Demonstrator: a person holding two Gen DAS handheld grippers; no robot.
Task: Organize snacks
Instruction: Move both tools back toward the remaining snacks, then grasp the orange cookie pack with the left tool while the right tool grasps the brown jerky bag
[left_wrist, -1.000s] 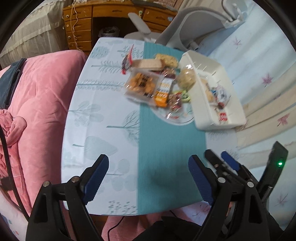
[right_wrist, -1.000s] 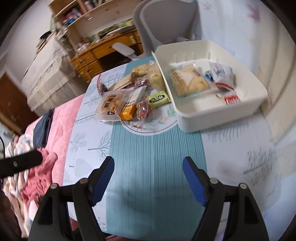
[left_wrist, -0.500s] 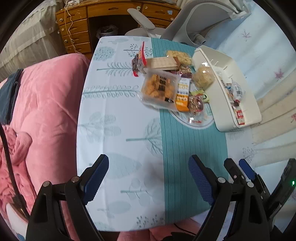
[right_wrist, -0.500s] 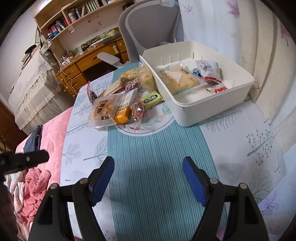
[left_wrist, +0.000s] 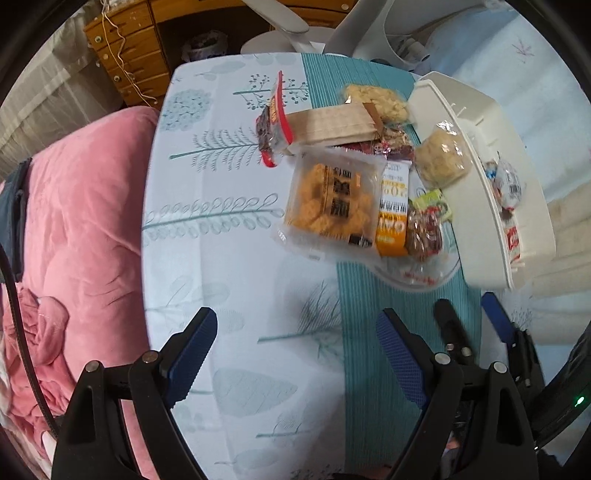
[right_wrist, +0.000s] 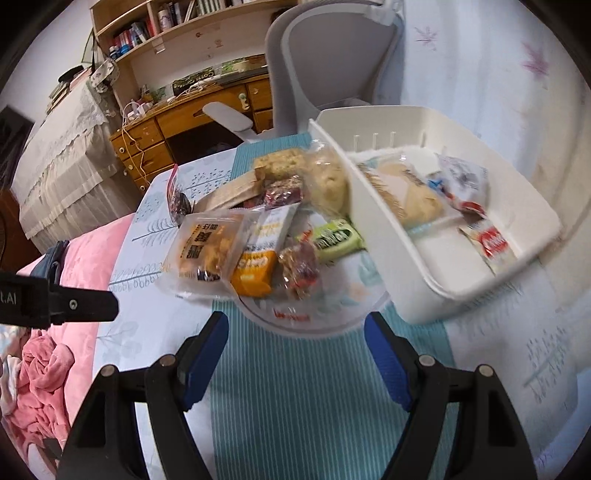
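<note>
Ahead of the right gripper (right_wrist: 293, 356) a plate (right_wrist: 295, 317) rests on the table runner (right_wrist: 295, 398). A heap of snack packets (right_wrist: 258, 236) lies on and behind the plate, spilling left onto the tablecloth (right_wrist: 122, 332). The bin (right_wrist: 480, 280) stands ahead and right, touching the plate, with further packets (right_wrist: 424, 195) inside. A chair (right_wrist: 325, 66) stands behind the table. The left gripper (left_wrist: 295, 354) sits to the left, snacks (left_wrist: 332, 199) ahead and right of it.

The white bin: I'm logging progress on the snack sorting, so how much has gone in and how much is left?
Done: a few packets already lie in the white bin, including a large pastry pack. In hand: nothing; the left claw and right claw are both open and empty. Left: the pile on the clear plate, such as the orange cracker pack and green candy.
</note>
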